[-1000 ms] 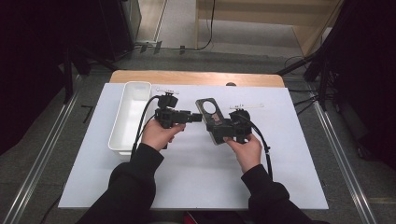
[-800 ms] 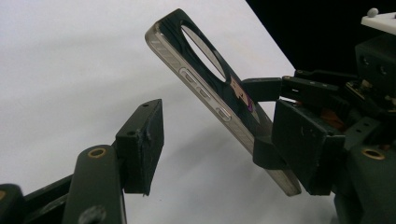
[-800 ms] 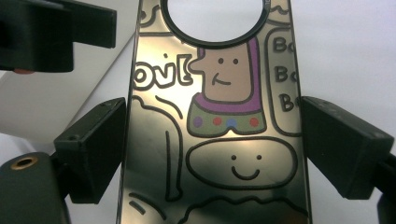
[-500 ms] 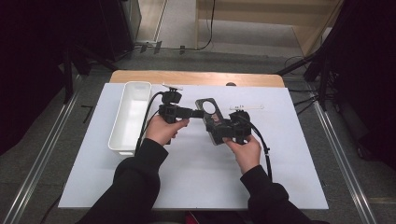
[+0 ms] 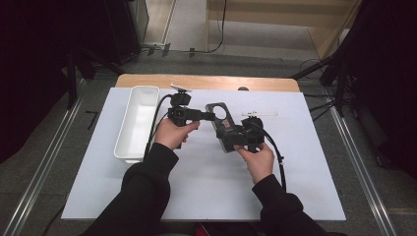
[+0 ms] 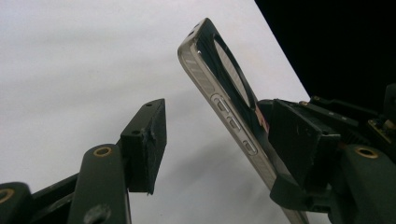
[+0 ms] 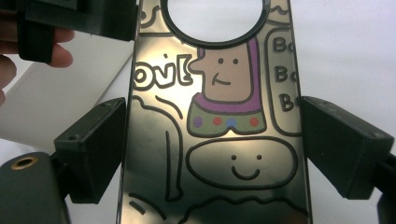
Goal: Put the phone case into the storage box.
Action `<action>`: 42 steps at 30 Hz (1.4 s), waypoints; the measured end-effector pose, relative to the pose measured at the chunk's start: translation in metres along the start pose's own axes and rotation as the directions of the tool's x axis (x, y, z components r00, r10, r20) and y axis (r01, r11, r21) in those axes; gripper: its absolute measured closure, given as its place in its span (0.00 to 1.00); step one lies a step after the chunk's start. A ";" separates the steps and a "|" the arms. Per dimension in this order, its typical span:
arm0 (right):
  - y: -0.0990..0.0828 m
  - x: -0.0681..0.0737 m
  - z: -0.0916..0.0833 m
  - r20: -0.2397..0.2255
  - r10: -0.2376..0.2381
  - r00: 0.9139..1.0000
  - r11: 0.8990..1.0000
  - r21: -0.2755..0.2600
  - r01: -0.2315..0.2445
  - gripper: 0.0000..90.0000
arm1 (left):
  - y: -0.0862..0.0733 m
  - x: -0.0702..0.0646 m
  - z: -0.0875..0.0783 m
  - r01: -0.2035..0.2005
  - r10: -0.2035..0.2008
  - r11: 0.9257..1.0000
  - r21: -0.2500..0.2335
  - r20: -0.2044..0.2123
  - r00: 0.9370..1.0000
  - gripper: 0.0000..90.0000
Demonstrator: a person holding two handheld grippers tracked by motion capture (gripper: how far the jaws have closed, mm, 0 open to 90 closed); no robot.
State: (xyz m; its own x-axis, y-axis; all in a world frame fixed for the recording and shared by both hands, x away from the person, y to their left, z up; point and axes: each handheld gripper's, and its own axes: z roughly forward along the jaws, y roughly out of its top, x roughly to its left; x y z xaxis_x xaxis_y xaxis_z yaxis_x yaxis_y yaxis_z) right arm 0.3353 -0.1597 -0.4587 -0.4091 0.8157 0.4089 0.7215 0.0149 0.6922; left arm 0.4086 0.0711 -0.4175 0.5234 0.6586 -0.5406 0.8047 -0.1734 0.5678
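Your right gripper (image 5: pixel 231 133) clamps the glossy cartoon-printed phone case with the round camera cutout (image 7: pixel 215 116) by its two long edges, lifting it tilted above the white table cover (image 5: pixel 206 191) so its free end faces your other hand. Your left gripper (image 5: pixel 210 116) has been narrowing its jaws around that raised end; one pad sits against the case's back, the other stands apart from the buttoned edge, so nothing is pinched yet. A long white plastic tray (image 5: pixel 137 123) lies alongside. Dark surroundings ring the table.
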 end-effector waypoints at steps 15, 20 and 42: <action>-0.001 0.001 -0.002 -0.009 0.013 1.000 1.000 -0.027 -0.013 0.12 | 0.004 -0.007 0.006 0.014 -0.013 1.000 -0.008 0.037 0.999 0.47; -0.001 0.002 -0.001 -0.014 0.013 1.000 1.000 -0.027 -0.013 0.12 | 0.006 -0.006 0.006 0.042 -0.042 0.999 -0.010 0.041 0.998 0.51; 0.000 0.002 -0.002 -0.020 0.025 0.999 0.999 -0.040 -0.026 0.12 | 0.007 -0.004 0.010 0.094 -0.092 0.995 -0.018 0.080 0.993 0.67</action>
State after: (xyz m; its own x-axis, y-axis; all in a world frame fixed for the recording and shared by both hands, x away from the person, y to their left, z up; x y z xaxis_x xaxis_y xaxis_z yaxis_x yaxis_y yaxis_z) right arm 0.3334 -0.1595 -0.4572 -0.4021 0.8040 0.4381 0.7091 -0.0292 0.7045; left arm 0.4155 0.0599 -0.4179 0.4682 0.6107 -0.6386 0.8449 -0.0977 0.5260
